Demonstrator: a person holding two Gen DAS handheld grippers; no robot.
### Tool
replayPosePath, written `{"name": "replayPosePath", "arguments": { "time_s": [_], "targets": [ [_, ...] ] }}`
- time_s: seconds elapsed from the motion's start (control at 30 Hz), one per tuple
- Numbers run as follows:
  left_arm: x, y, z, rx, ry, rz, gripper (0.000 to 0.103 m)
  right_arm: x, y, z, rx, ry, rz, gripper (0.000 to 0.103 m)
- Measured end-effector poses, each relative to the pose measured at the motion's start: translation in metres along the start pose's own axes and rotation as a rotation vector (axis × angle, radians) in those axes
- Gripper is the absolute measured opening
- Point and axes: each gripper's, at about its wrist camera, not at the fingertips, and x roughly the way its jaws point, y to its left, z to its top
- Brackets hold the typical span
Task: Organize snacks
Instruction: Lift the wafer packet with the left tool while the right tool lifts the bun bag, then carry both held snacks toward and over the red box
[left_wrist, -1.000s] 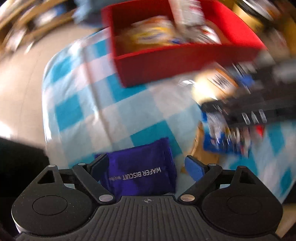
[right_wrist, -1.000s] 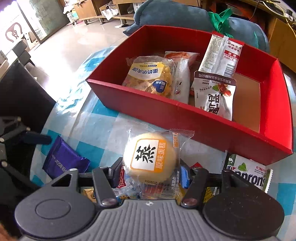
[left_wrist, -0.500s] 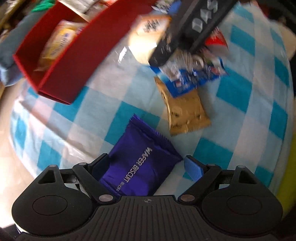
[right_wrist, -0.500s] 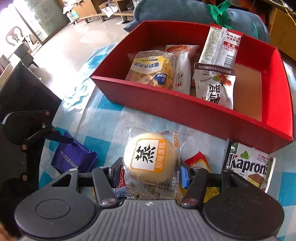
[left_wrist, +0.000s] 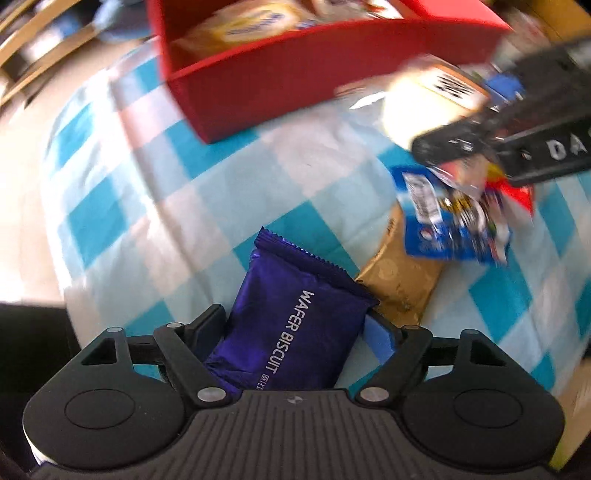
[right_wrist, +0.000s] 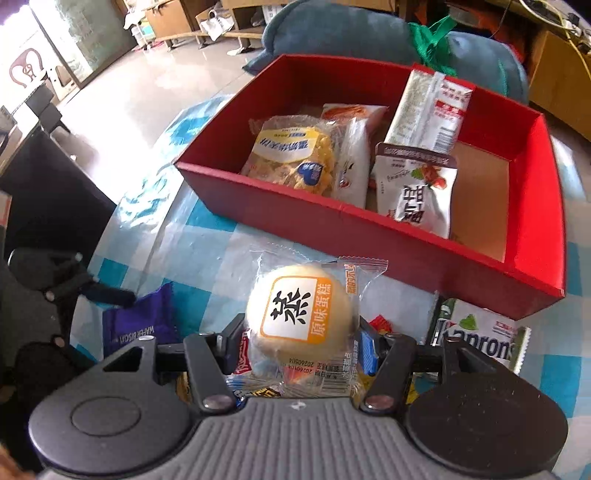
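Note:
My left gripper (left_wrist: 295, 325) is shut on a purple wafer biscuit packet (left_wrist: 291, 317), held just above the blue checked tablecloth (left_wrist: 155, 199). My right gripper (right_wrist: 301, 339) is shut on a round steamed cake in clear wrap (right_wrist: 301, 317), raised above the loose snacks and in front of the red box (right_wrist: 280, 206). The box holds several snack packets, with bare floor at its right end (right_wrist: 480, 206). In the right wrist view the left gripper (right_wrist: 107, 295) and the purple packet (right_wrist: 140, 325) show at the lower left. The right gripper (left_wrist: 517, 147) shows blurred in the left wrist view.
A gold packet (left_wrist: 402, 273) and a blue packet (left_wrist: 443, 229) lie on the cloth right of the purple one. A green and white Kapron wafer pack (right_wrist: 480, 339) lies by the box's near right corner. A dark cabinet (right_wrist: 44, 192) stands left of the table.
My left gripper has closed on the purple packet and swung back to face the red box. My right gripper has lifted the cake slightly and moved nearer the box.

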Motion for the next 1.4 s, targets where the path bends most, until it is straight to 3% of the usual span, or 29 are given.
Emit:
{"name": "replayPosePath", "arguments": {
  "time_s": [0.17,0.3,0.97,1.4],
  "targets": [
    [-0.005,0.006,-0.01,-0.208,-0.022,0.0,0.081,-0.006,-0.007,-0.001,0.014,-0.015,-0.01,0.053],
    [-0.017,0.016,-0.007,-0.331,-0.059,-0.065,0.079,-0.013,-0.006,-0.004,0.008,-0.035,-0.006,0.053],
    [-0.049,0.008,0.027,-0.41,-0.2,-0.038,0.078,-0.033,-0.013,-0.011,0.028,-0.085,-0.02,0.053],
    [-0.053,0.001,0.039,-0.391,-0.226,-0.001,0.078,-0.035,-0.006,-0.012,-0.02,-0.08,-0.068,0.053]
  ]
}}
